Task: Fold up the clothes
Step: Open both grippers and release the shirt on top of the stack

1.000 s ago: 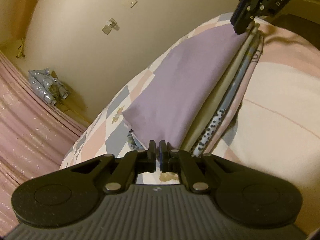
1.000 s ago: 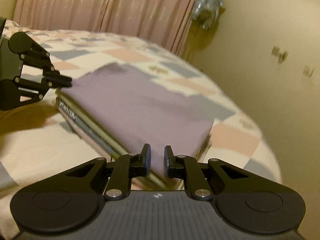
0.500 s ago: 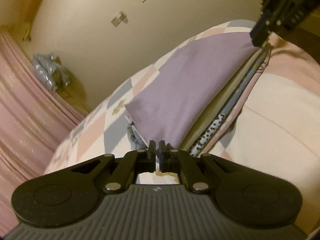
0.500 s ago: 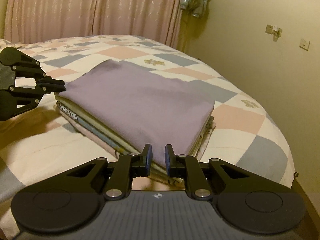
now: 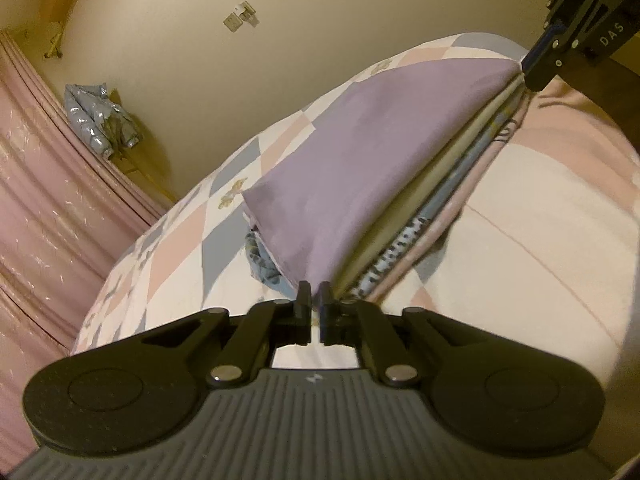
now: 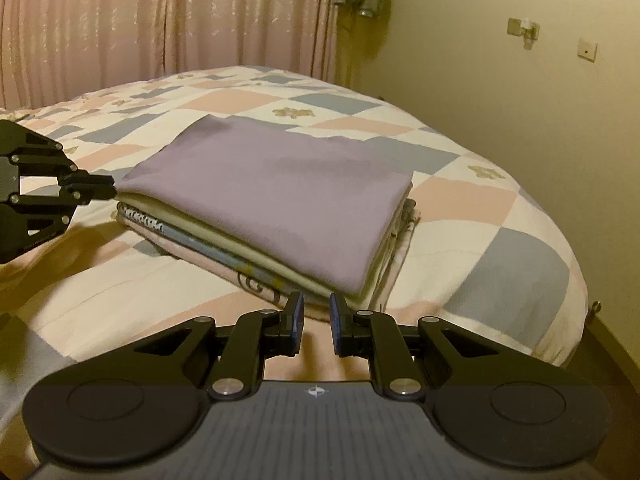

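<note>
A folded purple garment (image 6: 280, 200) tops a stack of folded clothes (image 6: 224, 248) on the bed; the purple garment (image 5: 360, 152) also fills the middle of the left wrist view. My left gripper (image 5: 314, 298) is shut, its tips pinching the garment's near corner; the left gripper (image 6: 102, 188) appears at that corner on the left. My right gripper (image 6: 316, 312) stands slightly open just short of the stack's near corner, nothing between its fingers. The right gripper (image 5: 538, 66) touches the far corner at upper right.
The bed's patchwork quilt (image 6: 500, 208) in pink, blue and cream spreads under the stack. Pink curtains (image 6: 160, 28) hang behind the bed. A beige wall (image 6: 500, 112) with switches runs along the right, and a silver jacket (image 5: 96, 120) hangs in the corner.
My right gripper has drawn back from the stack's corner, so the cloth is no longer between its fingers. My left gripper stays shut at its corner, its view tilting a little.
</note>
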`<state>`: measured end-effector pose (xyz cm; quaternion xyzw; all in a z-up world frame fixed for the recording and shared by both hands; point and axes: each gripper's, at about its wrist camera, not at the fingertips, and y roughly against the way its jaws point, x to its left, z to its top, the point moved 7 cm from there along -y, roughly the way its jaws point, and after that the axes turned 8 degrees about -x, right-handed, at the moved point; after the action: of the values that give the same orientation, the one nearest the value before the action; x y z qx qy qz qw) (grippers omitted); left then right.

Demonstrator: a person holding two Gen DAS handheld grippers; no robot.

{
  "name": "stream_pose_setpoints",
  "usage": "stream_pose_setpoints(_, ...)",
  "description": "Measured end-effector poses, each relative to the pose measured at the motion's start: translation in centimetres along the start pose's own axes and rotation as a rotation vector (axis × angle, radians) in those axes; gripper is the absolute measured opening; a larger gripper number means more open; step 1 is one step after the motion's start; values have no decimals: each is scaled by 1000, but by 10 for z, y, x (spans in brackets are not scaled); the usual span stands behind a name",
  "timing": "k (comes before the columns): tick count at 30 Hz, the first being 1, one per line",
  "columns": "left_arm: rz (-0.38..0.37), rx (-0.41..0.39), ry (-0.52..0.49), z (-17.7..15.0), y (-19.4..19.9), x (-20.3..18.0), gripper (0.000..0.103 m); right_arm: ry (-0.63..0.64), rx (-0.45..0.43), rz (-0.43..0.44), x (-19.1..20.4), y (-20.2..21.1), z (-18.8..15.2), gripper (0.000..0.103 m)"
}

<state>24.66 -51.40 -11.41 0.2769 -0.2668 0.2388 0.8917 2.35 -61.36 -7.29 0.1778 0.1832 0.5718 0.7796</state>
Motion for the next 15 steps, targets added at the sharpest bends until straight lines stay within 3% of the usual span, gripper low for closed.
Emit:
stream_pose_setpoints(4, -7, 8, 16, 1, 10, -5, 4, -20, 6, -12, 3, 8, -2, 16)
stream_pose_setpoints(15, -20, 25, 124, 5, 48, -11, 19, -67, 5, -25, 26, 38, -1, 24)
